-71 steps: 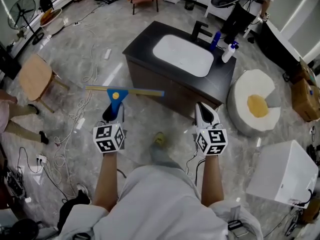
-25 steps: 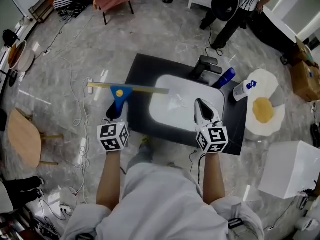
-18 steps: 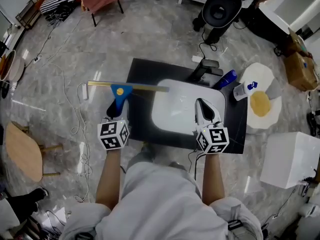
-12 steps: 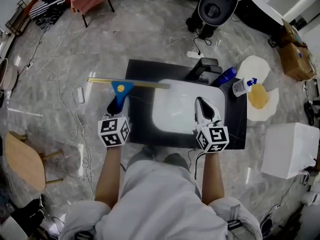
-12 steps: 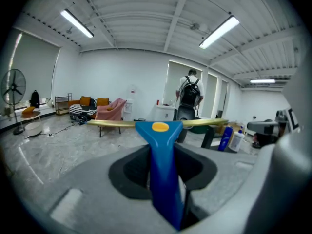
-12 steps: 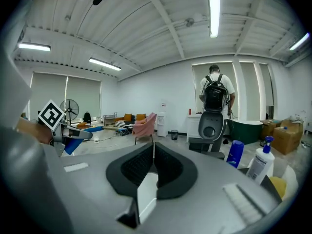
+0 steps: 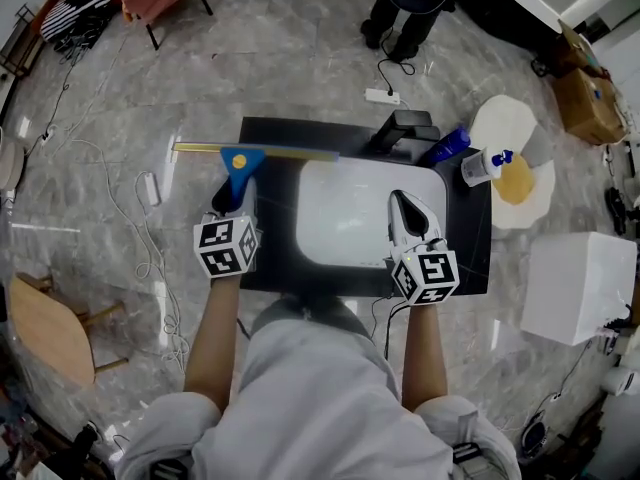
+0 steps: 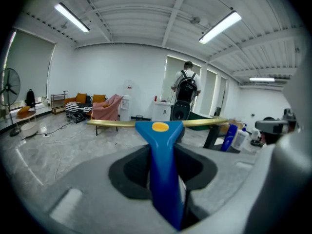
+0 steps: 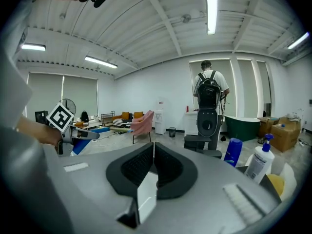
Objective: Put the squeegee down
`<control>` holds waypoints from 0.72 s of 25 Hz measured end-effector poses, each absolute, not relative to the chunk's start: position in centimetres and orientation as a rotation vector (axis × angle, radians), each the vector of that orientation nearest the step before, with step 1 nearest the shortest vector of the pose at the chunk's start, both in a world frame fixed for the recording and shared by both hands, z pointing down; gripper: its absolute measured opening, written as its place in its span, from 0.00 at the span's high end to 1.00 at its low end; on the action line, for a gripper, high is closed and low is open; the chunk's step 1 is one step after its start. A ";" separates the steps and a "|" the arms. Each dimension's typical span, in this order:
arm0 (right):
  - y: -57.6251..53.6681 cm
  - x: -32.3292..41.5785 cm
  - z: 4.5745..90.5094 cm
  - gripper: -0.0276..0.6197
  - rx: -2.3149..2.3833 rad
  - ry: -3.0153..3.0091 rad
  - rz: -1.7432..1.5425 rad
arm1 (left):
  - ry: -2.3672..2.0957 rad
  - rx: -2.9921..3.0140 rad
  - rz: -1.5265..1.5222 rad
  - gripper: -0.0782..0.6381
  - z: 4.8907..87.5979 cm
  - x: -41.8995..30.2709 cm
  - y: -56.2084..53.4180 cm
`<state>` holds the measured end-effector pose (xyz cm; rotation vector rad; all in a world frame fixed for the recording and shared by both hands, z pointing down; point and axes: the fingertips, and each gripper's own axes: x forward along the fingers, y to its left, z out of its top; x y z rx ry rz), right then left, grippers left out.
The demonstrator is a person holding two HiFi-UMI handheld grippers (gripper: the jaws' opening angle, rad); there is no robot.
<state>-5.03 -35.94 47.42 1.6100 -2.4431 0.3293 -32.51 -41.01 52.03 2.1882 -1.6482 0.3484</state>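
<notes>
Left gripper (image 7: pixel 232 198) is clamped on the blue handle of the squeegee (image 7: pixel 240 160). In the left gripper view the handle runs straight out between the two pads, and both press on it. The right gripper (image 7: pixel 404 206) has its jaws together with nothing between them.

Where it is: the squeegee is in the air, carried out ahead of my left hand. It is over the left edge of the black vanity countertop (image 7: pixel 270 238) and not resting on anything.

Relation that matters: the blade (image 7: pixel 290 152) lies crosswise, left to right in the head view, square to the handle. Its right end reaches toward the far left corner of the white basin (image 7: pixel 360 213). Its left end overhangs the marble floor (image 7: pixel 130 118). The bare counter strip is below the gripper and slightly to its right. My judgement is that I should shift right before lowering, so the blade is not left hanging off the edge. The left hand carries the load. The right hand is over the right side of the basin, well apart from the squeegee.

Look of the thing: a T shape. The slim brass-coloured blade bar is long and straight. The blue plastic neck flares where it meets the bar and has a yellow dot there. It looks rigid and light.

Clutter: a black faucet (image 7: pixel 402 128), a blue bottle (image 7: pixel 447 146) and a white spray bottle (image 7: pixel 478 166) sit along the far right of the counter, away from the likely landing spot.
</notes>
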 end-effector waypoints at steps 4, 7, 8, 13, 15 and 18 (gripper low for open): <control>-36.8 -4.0 48.1 0.94 1.588 -2.457 0.339 | -1.643 2.175 0.382 0.71 53.3 -30.8 -42.8; -37.3 -3.1 48.6 0.94 1.582 -2.466 0.352 | -1.638 2.161 0.396 0.71 54.2 -29.5 -44.0; -37.5 -2.8 48.8 0.94 1.579 -2.470 0.357 | -1.639 2.158 0.401 0.71 54.5 -29.1 -44.4; -38.9 -1.4 50.2 0.94 1.576 -2.469 0.375 | -1.633 2.137 0.449 0.71 56.6 -27.7 -46.5; -39.3 -1.0 50.6 0.94 1.573 -2.469 0.378 | -1.626 2.128 0.473 0.71 57.5 -27.3 -47.1; -39.7 -0.7 51.0 0.94 1.567 -2.475 0.386 | -1.627 2.100 0.499 0.71 58.9 -26.9 -47.9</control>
